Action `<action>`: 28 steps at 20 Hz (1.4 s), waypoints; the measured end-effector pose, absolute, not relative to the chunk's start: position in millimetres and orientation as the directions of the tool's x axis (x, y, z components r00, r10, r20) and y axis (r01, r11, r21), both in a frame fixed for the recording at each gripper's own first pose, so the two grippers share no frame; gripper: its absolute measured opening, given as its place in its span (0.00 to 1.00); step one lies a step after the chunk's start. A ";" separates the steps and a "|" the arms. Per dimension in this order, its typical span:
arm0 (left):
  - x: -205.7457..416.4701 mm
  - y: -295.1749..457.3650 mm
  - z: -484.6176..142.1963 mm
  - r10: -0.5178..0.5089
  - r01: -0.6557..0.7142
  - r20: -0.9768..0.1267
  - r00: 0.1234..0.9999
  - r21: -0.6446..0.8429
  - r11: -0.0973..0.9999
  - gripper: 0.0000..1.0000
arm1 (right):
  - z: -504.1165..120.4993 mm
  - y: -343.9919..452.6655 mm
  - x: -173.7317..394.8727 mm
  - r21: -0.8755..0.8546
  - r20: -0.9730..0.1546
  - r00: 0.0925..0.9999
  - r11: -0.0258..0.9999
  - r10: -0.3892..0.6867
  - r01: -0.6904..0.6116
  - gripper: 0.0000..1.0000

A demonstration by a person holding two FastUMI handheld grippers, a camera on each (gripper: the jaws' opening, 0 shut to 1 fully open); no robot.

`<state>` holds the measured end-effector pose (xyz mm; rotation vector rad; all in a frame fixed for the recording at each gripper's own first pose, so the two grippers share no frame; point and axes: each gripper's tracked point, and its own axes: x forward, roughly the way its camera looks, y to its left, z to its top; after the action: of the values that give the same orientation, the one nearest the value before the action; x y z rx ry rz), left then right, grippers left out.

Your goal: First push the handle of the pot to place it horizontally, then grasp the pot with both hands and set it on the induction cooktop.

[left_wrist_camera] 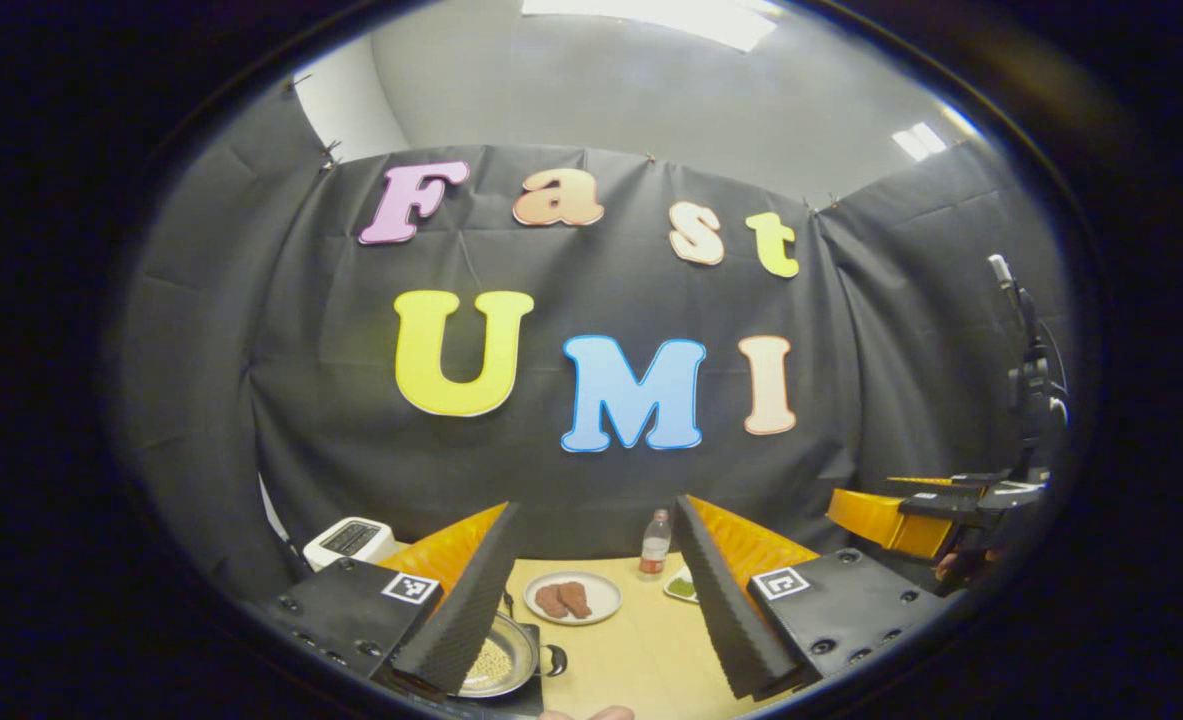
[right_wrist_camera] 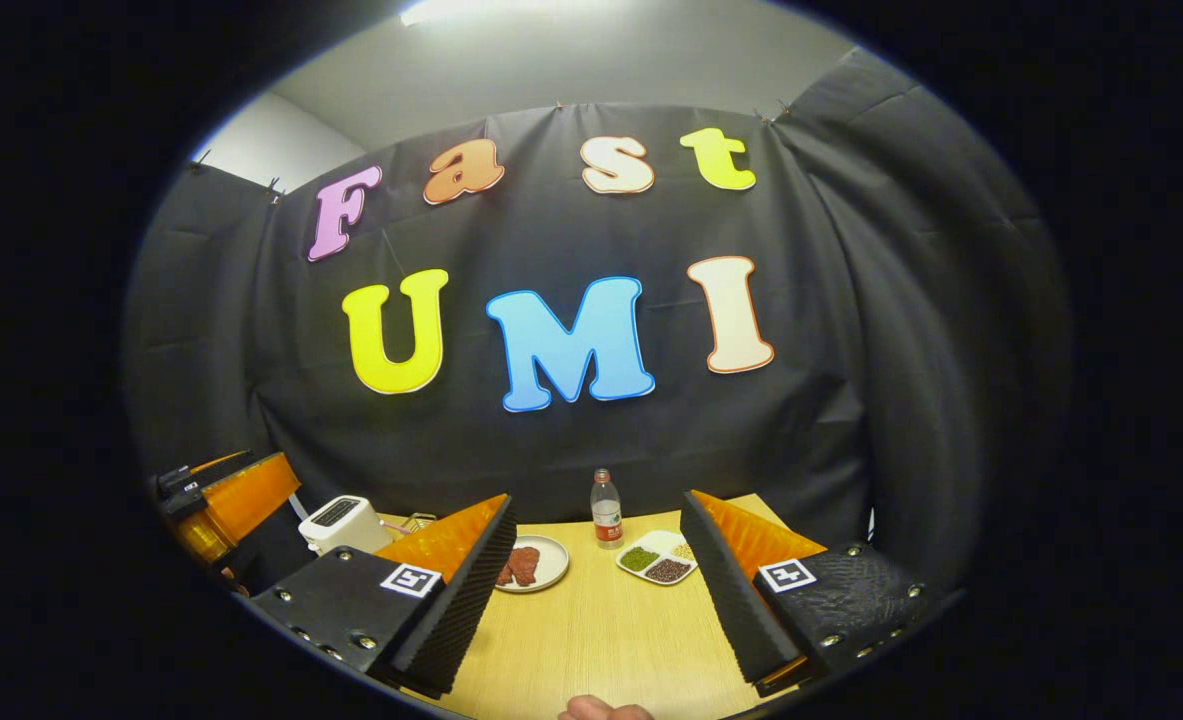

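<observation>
A metal pot [left_wrist_camera: 499, 662] holding pale grains sits at the bottom left of the left gripper view, partly hidden behind my left finger. One of its black handles [left_wrist_camera: 555, 660] sticks out to the right. A dark flat surface [left_wrist_camera: 486, 703] lies under it; I cannot tell whether it is the cooktop. My left gripper [left_wrist_camera: 596, 520] is open above the table with nothing between its fingers. My right gripper [right_wrist_camera: 599, 515] is also open and holds nothing over the bare wood. The right gripper's orange body [left_wrist_camera: 891, 520] shows at the far right, and the left gripper's body [right_wrist_camera: 236, 500] at the far left.
On the wooden table [right_wrist_camera: 591, 630] stand a plate of brown meat [left_wrist_camera: 571, 597] [right_wrist_camera: 531, 563], a water bottle [left_wrist_camera: 655, 545] [right_wrist_camera: 606, 510], a divided dish of beans [right_wrist_camera: 659, 560] [left_wrist_camera: 683, 586] and a white toaster [left_wrist_camera: 351, 540] [right_wrist_camera: 343, 522]. A fingertip [right_wrist_camera: 601, 710] shows at the bottom edge.
</observation>
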<state>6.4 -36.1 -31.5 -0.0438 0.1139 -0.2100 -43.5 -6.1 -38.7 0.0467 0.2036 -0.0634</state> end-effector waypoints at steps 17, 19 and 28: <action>-20.4 -94.5 -24.8 -0.287 0.284 -0.064 0.956 -0.060 0.957 0.98 | -43.6 -74.0 -80.4 0.019 -0.181 0.974 0.990 -0.133 0.139 1.00; -14.8 -116.6 -29.5 -0.251 0.249 -0.053 0.966 -0.051 0.967 0.99 | -48.9 -104.6 -76.4 0.009 -0.182 0.975 0.991 -0.127 0.130 1.00; 22.5 -265.1 -106.7 -0.055 0.056 0.015 0.998 -0.178 0.983 0.99 | -96.1 -275.0 -49.9 -0.049 -0.118 0.992 0.998 -0.036 0.031 1.00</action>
<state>22.5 -265.1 -106.7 -0.1788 -0.0097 -0.0558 -49.9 -275.0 -96.1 -0.0469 0.1188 -0.0335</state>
